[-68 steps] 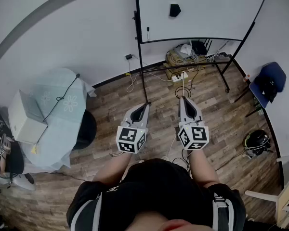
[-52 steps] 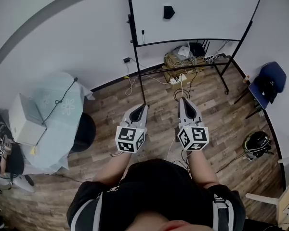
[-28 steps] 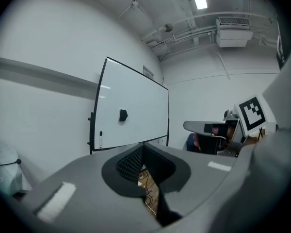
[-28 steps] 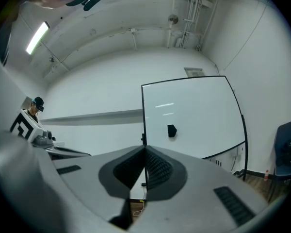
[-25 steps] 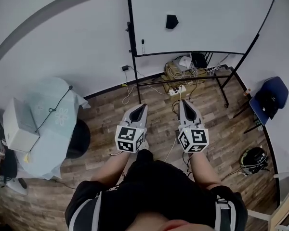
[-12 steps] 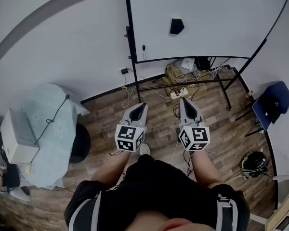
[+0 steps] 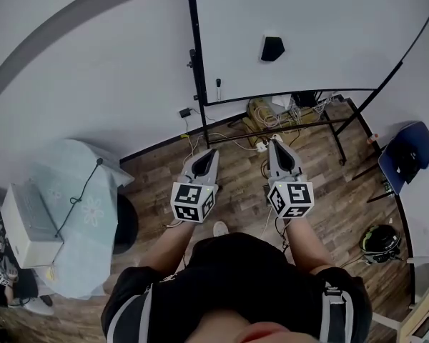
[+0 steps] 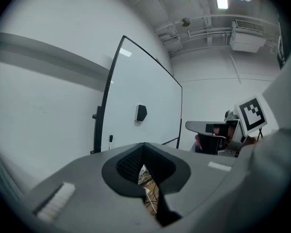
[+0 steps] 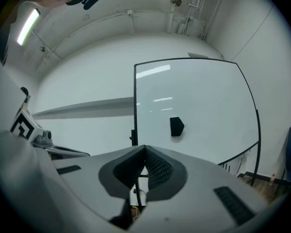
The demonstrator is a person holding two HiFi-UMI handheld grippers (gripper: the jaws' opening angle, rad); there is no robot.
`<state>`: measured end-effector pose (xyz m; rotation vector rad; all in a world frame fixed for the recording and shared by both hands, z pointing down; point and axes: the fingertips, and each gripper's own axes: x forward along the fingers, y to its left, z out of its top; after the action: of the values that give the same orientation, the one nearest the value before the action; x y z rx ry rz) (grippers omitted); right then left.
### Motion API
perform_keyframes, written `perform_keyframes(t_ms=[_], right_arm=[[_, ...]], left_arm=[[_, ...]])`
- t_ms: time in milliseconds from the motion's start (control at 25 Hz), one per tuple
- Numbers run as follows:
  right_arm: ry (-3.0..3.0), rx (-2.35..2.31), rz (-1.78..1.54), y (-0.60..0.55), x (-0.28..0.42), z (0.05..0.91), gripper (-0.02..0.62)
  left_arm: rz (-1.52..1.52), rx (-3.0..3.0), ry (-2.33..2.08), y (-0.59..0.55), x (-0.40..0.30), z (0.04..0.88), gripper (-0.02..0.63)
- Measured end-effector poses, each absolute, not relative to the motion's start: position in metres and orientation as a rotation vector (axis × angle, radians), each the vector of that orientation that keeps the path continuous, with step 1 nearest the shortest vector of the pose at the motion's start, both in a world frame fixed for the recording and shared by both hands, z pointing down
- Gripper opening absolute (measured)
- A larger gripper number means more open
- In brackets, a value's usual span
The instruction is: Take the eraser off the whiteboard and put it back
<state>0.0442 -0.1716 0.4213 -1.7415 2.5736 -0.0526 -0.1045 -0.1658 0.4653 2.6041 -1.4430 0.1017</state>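
Eraser (image 7: 272, 48), seen from the head view, clings to the whiteboard (image 7: 329, 27) well ahead of both tools and slightly to the right gripper's side. It is still on the board, so the taking-off step looks not yet begun. The left gripper (image 7: 209, 154) and right gripper (image 7: 275, 146) are held side by side at waist level and point forward over the wood floor. Neither carries anything, probably because there is nothing to hold until the board is within reach. A marker (image 7: 218, 86) stands near the board's lower left corner, ahead of the left gripper.

In the left gripper view, the left gripper (image 8: 144, 147) has its jaw tips pressed together with nothing between them. The eraser (image 8: 141, 113) hangs above and beyond the tips, far off. The board stands at a slant to this tool, which suggests the other hand is better lined up.

In the right gripper view, the right gripper (image 9: 145, 149) is likewise clenched and empty. The eraser (image 9: 176, 126) lies just up and to the right of its tips, on a board that faces it almost squarely. To grasp the eraser, these jaws would first have to spread.
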Motion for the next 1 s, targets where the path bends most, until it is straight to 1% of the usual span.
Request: perform_keyframes(t_ms=[200,360,520,1000], right_arm=[[2.547,-1.773,-0.04,-0.195,0.043,0.414,0.006],[2.528,-1.788,-0.051,-0.208,0.061,0.414,0.006],[2.529,-1.761,-0.054,-0.226,0.078,0.409,0.006],[2.541,-1.671,-0.01,-0.259,0.098,0.39,0.006]], left_arm=[[0.092,2.611,-1.419,-0.194,-0.107,0.464,0.009],[0.096,2.611,-1.411,-0.203,-0.094,0.465,0.009],[0.087,2.582,-1.473,-0.214,-0.086,0.46,0.009],[0.051,2.544,-1.59,-0.234,-0.067,0.438,0.009]])
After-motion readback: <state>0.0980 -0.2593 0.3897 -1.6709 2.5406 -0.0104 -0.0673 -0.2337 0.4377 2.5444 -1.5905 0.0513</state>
